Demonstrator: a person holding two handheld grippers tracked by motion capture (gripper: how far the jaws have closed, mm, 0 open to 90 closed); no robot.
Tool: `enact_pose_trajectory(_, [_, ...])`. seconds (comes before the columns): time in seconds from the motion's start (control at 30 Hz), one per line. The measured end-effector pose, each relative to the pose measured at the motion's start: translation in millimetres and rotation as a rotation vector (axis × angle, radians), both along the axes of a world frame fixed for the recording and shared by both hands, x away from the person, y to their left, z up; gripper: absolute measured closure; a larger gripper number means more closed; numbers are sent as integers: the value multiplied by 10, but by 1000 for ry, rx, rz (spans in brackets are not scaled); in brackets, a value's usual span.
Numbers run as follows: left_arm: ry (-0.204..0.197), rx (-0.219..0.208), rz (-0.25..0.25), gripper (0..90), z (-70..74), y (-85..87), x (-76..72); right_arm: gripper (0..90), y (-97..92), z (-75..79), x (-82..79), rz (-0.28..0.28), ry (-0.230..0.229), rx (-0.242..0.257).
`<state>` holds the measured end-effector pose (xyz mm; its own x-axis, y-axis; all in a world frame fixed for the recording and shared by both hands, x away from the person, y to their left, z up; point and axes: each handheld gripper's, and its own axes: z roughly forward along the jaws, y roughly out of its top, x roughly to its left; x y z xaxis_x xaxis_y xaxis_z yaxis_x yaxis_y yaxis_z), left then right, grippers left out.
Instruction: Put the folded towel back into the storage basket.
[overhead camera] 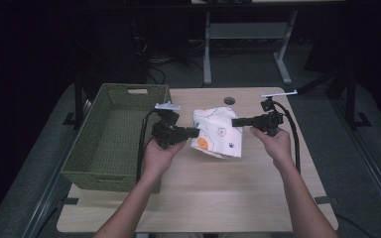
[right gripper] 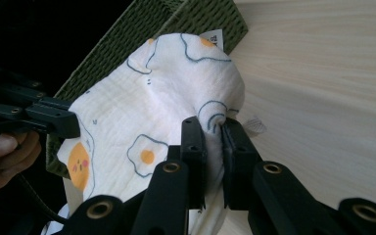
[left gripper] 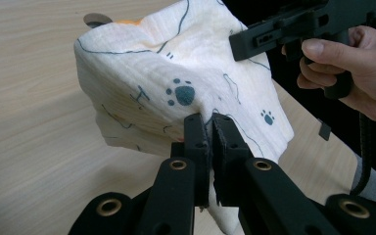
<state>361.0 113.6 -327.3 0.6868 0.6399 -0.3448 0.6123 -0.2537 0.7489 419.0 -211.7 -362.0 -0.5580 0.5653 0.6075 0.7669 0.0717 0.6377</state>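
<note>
I'm in a lab or test room: pale wood-top table [overhead camera: 258, 198] on grey carpet, white metal desk frame [overhead camera: 248, 37] top centre, loose black cables [overhead camera: 154, 67] upper left, dark surroundings.

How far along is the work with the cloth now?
Done: both tools have gripped the cloth, the left tool and the right tool each shut on an edge. In hand: it hangs between them above the table. Left, probably: moving it to the basket.
</note>
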Motion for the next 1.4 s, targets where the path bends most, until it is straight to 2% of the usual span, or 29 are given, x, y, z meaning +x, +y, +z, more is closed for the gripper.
enact_pose_trajectory(0.5, [-13, -11, -3, 868, 226, 260, 30, 815, 255, 202, 90, 24, -15, 8])
enact_pose_trajectory(0.6, [-19, -21, -2, 868, 295, 333, 47, 815, 325, 277, 107, 28, -19, 13])
enact_pose_trajectory(0.73, [-27, -14, -3, 867, 355, 404, 50, 815, 404, 353, 121, 33, -29, 18])
enact_pose_trajectory(1.13, [-50, -10, 38, 867, 619, 832, 39, 814, 856, 601, 238, 71, -59, 20])
enact_pose_trajectory(1.4, [-52, -14, 57, 867, 707, 1065, 36, 814, 1114, 710, 294, 105, -66, 18])
